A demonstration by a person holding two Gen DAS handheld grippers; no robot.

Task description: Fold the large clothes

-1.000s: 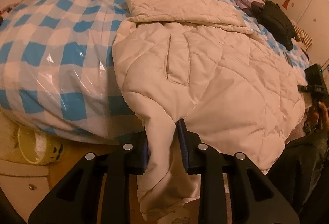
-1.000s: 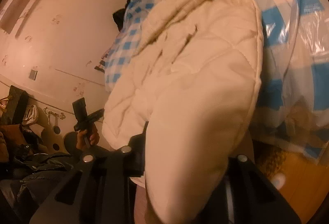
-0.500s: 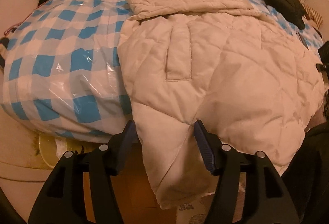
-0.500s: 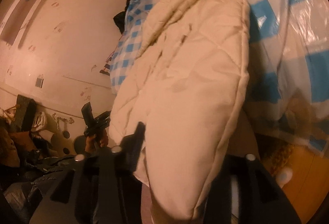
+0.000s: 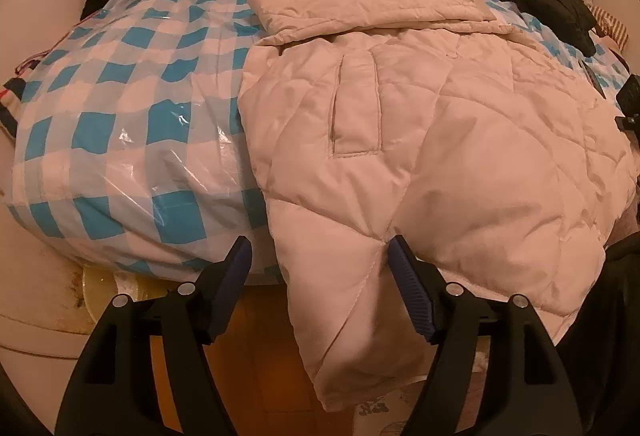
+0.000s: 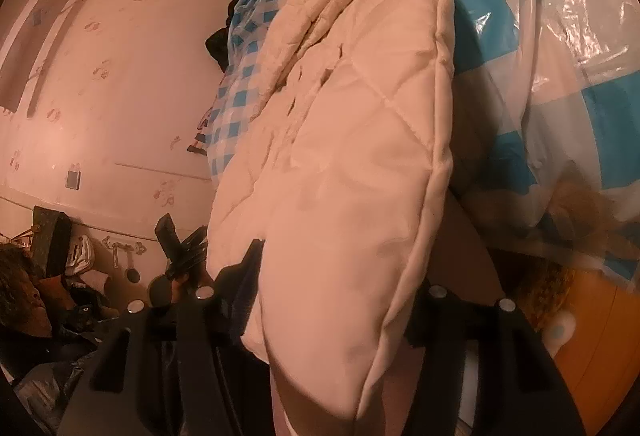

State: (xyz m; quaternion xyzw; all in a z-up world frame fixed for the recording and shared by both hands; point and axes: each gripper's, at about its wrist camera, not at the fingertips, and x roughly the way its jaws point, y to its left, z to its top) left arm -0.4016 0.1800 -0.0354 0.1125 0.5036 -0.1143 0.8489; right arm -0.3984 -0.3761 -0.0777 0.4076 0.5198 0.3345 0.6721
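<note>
1. Task item: the quilted cream jacket (image 5: 440,140) lies spread on the bed (image 5: 120,108), which has a blue-and-white checked cover under clear plastic film. The jacket's near corner hangs over the bed edge toward the floor.
2. Left hand-held gripper (image 5: 320,256): jaws wide apart, one on each side of the hanging corner. No grip on the fabric.
3. Right hand-held gripper (image 6: 340,284): the jacket's bulk (image 6: 352,164) fills the space between the fingers. The left finger lies beside the fabric and the right finger is hidden behind it; the spacing looks wide, so it is judged as released, not clamping.
4. Risk, slide-off: with neither gripper holding, the overhanging corner could drag the jacket off the slick plastic film.
5. Risk, poor grasp: the padding is thick and springy. A shallow pinch may catch only the outer shell and slip when lifted.
6. Risk, fold spring-back: the folded strip (image 5: 372,4) at the far end may unroll if the body is tugged.
7. Risk, snagging: dark clothing (image 5: 556,4) lies near the far right edge and could be swept along.
8. Containers: a pale bowl-like vessel (image 5: 100,292) sits on the floor under the bed edge; contents cannot be determined.
</note>
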